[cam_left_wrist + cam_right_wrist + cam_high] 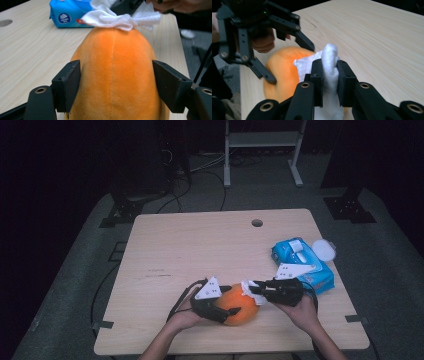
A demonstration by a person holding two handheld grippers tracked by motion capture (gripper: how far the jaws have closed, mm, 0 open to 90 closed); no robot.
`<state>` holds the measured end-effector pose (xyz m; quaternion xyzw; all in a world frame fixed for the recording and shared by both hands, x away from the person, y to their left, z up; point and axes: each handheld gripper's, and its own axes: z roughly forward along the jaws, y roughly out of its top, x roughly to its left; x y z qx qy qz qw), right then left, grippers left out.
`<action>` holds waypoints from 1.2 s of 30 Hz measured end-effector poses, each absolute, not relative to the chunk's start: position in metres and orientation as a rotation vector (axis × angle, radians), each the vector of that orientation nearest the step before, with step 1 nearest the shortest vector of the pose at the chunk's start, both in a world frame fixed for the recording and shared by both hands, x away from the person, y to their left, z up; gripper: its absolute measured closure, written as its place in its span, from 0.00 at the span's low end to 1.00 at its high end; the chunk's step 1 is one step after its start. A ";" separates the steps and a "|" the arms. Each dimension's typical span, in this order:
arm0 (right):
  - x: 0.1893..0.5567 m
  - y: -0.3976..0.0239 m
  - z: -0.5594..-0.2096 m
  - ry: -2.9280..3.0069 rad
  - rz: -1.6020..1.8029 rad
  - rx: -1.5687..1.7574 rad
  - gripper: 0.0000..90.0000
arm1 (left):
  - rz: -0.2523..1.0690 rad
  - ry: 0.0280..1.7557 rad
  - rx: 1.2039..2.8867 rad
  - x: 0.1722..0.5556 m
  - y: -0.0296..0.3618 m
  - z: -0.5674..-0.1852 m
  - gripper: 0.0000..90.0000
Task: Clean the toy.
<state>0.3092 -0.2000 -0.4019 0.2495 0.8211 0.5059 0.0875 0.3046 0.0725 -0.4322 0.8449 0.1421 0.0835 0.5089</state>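
Near the tabletop's [165, 245] six o'clock edge, your left gripper [220, 306] brackets the soft, squashy orange plush [241, 307] with spread jaws, unpressed, while your right gripper [256, 289] pinches a limp white tissue [329, 62] against its top.

The left gripper [226, 308] is positioned at the near table edge, carried by the left hand [184, 318], with its jaws set apart on either side of the orange plush toy [115, 75]; in the left gripper view a narrow gap is seen at the pads. The right gripper [251, 288] is held level by the right hand [300, 309], pointed toward the left gripper. Its jaws are clamped on the white tissue [329, 65].
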 end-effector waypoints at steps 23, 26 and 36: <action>0.308 -0.204 -0.403 2.444 1.495 0.747 0.85 | 0.222 0.410 2.035 0.303 0.068 -0.430 0.26; 0.305 -0.203 -0.397 2.421 1.488 0.729 0.85 | 0.242 0.339 2.058 0.296 0.060 -0.429 0.26; 0.307 -0.205 -0.398 2.437 1.453 0.747 0.85 | 0.231 0.348 2.080 0.298 0.061 -0.427 0.13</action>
